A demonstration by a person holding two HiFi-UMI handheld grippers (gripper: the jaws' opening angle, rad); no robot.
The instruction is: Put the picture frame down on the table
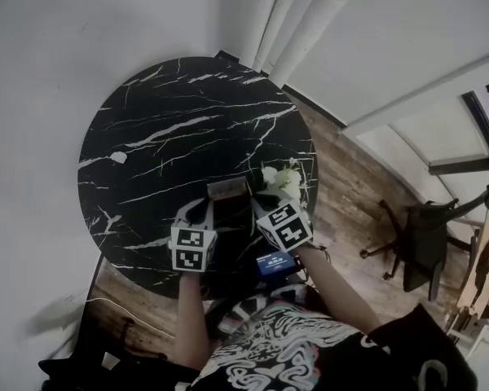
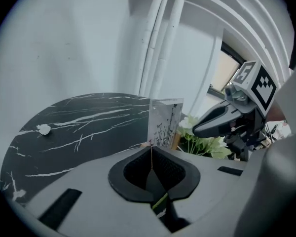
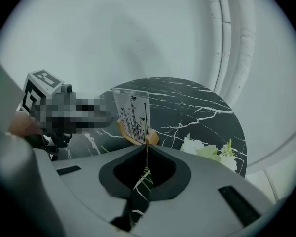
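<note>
The picture frame (image 1: 228,189) is a clear panel printed with black plant shapes, set in a light wooden base. It stands upright over the near part of the round black marble table (image 1: 171,112). My left gripper (image 1: 205,212) holds it from the left, its jaws closed on the base's corner just below the panel (image 2: 165,121). From the other side my right gripper (image 1: 259,208) does the same, pinching the wooden base (image 3: 149,138) under the panel (image 3: 134,113). The jaws hide whether the base touches the table.
White flowers (image 1: 282,179) with green leaves lie on the table just right of the frame. A small white scrap (image 1: 119,157) sits at the table's left. A blue object (image 1: 275,262) hangs by my right forearm. Wall and pipes (image 1: 297,15) stand behind; a chair (image 1: 420,239) is on the wooden floor at right.
</note>
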